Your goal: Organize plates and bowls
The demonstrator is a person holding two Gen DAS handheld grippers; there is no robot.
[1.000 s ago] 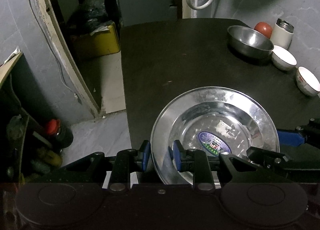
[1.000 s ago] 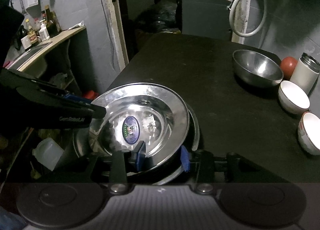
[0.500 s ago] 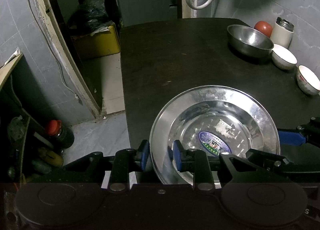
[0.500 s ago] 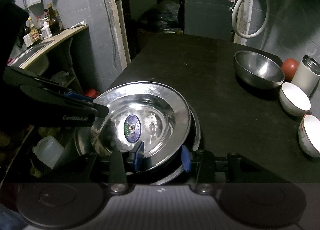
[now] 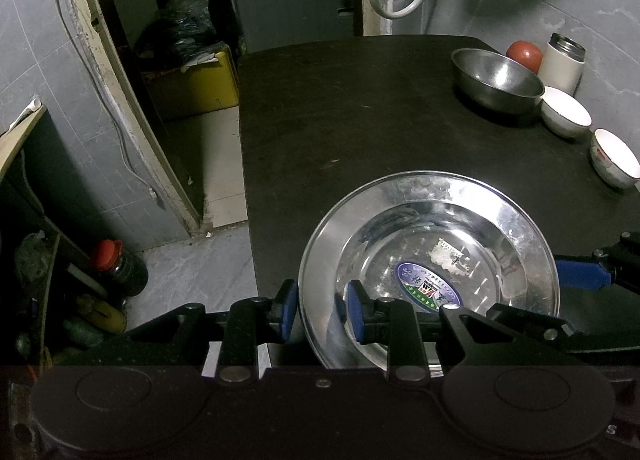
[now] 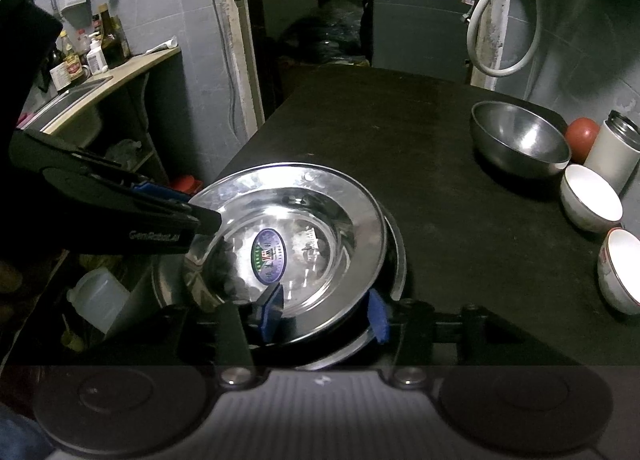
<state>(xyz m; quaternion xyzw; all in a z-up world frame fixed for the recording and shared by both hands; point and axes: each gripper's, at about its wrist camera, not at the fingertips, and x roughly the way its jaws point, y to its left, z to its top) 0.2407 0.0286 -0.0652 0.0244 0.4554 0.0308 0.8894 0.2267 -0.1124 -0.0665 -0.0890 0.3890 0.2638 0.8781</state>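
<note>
Plates come first here. A shiny steel plate sits low and right of the middle in the left wrist view, at the near edge of the dark table. In the right wrist view it seems to rest a bit tilted on a second plate under it, whose rim peeks out on the right.

Left gripper has its two blue pads on either side of the plate's near rim, one outside and one inside. The gap between them looks wider than the thin rim, so I think it is spread and not squeezing yet. Right gripper has one pad inside the plate and one out past the rim. Its pads look apart too, but I cannot tell for sure if they press.

I think the plate is light, hard and stiff. It will not bend. It is smooth and slippery, so it could slide out of a weak pinch and clang. The flat rim is the best place to hold, and both grippers are there.

Farther back, at the upper right, stand a steel bowl, then two white bowls. The white ones look breakable and need a soft touch. A red ball and a white jar stand behind them.
</note>
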